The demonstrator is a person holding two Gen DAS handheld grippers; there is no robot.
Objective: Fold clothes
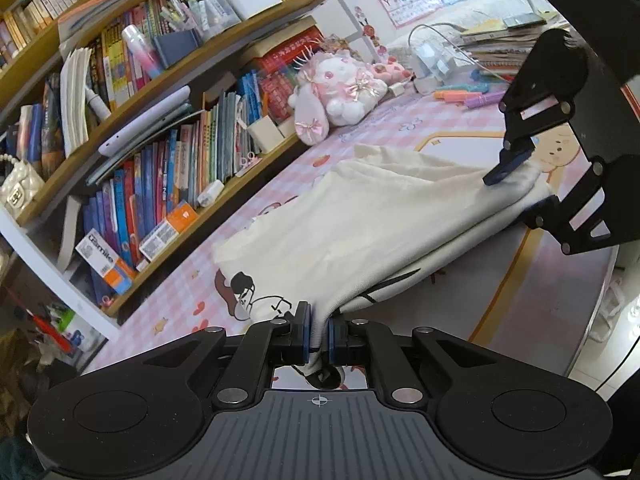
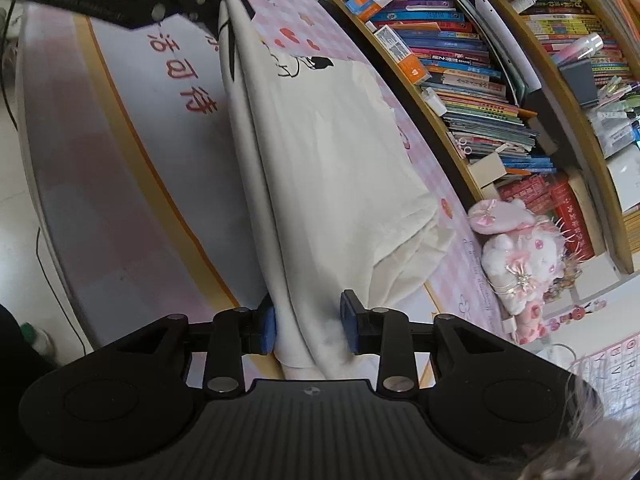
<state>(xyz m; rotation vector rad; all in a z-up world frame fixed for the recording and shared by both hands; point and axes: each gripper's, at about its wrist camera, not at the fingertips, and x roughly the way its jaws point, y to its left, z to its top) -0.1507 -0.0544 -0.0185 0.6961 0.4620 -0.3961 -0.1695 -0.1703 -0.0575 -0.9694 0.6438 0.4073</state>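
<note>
A cream-white T-shirt [image 1: 360, 220] with a black cartoon print lies lengthwise on the pink checked table mat [image 1: 400, 128]. Its near long edge is raised off the mat. My left gripper [image 1: 318, 332] is shut on that edge at the printed end, with cloth bunched between its blue pads. At the far end, my right gripper [image 1: 520, 188] has one finger over the shirt and one under it. In the right wrist view its fingers [image 2: 310, 328] stand apart, and the folded edge of the shirt [image 2: 328, 140] runs loosely between the pads.
A packed bookshelf [image 1: 140, 140] runs along the table's far side, close to the shirt. A pink and white plush toy [image 1: 344, 88] sits beyond the shirt's end, with markers [image 1: 468, 98] and stacked papers [image 1: 496, 40] behind it. The table's rounded edge [image 1: 592, 300] drops to the floor.
</note>
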